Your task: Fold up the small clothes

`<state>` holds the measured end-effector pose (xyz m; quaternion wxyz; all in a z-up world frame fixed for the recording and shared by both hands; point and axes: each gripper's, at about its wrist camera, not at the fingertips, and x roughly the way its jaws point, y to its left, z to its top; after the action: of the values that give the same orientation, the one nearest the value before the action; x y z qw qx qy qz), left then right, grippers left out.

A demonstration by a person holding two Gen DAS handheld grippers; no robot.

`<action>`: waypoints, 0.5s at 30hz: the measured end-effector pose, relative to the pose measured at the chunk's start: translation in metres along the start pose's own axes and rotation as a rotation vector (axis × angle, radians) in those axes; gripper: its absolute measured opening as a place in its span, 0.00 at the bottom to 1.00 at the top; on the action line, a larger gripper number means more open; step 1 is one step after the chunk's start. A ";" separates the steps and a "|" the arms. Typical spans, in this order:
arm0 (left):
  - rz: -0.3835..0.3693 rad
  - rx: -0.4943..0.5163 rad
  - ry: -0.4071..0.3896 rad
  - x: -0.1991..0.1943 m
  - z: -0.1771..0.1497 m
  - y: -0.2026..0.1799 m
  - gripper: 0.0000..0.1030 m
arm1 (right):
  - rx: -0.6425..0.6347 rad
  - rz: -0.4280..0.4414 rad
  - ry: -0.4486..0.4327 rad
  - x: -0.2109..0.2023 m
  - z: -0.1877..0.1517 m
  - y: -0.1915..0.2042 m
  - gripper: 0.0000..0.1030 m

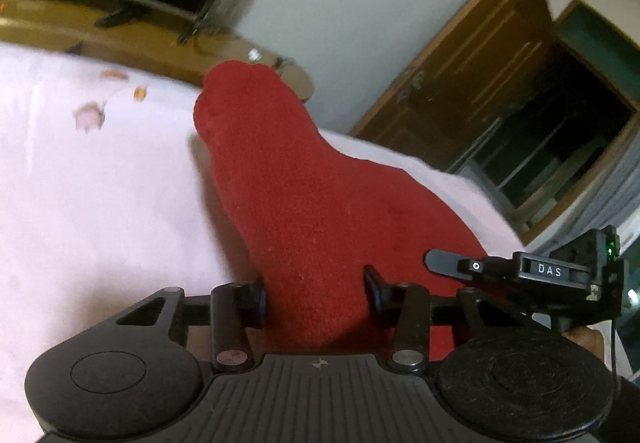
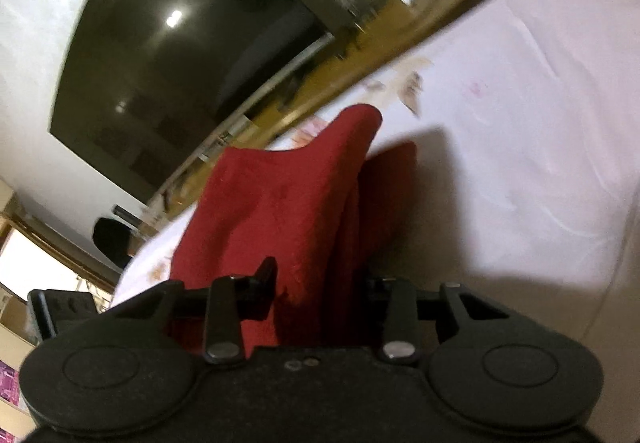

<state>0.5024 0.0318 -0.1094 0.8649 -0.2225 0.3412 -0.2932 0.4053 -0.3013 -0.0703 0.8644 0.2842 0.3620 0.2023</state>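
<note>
A red fleece garment [image 1: 304,211] hung between two hand-held grippers above a bed covered by a pale pink sheet [image 1: 92,183] with a few small flower prints. In the left wrist view, the left gripper [image 1: 316,293] had the near edge of the cloth between its black fingers, which seemed to pinch a thick bunch of it; the rest sloped away toward the sheet. In the right wrist view, the right gripper [image 2: 320,283] likewise held a bunched edge of the same cloth, which rose in a soft peak and fell in a loose fold beside its own shadow. The right gripper's tip [image 1: 440,257] also showed at the lower right of the left view, just beside the cloth.

Behind the bed stood a wooden shelf [image 2: 320,83], a dark television [image 2: 180,55] and a wooden door [image 1: 480,55].

The garment looked light, thick, soft and limp, not slippery. It would likely sag wherever unsupported, so corners or a hem edge seemed the best places to take hold.
</note>
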 end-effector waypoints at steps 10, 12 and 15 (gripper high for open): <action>-0.054 -0.030 -0.050 -0.130 0.016 0.026 0.43 | -0.119 0.061 -0.007 -0.016 -0.019 0.110 0.35; -0.036 -0.046 -0.053 -0.156 0.012 0.040 0.43 | -0.127 0.076 0.010 -0.006 -0.030 0.128 0.35; -0.013 -0.081 -0.054 -0.189 0.004 0.063 0.43 | -0.115 0.102 0.040 0.018 -0.048 0.149 0.35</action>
<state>0.4153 0.2034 -0.0569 0.8623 -0.2671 0.3278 -0.2786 0.3604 -0.1620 -0.0118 0.8605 0.2483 0.3519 0.2720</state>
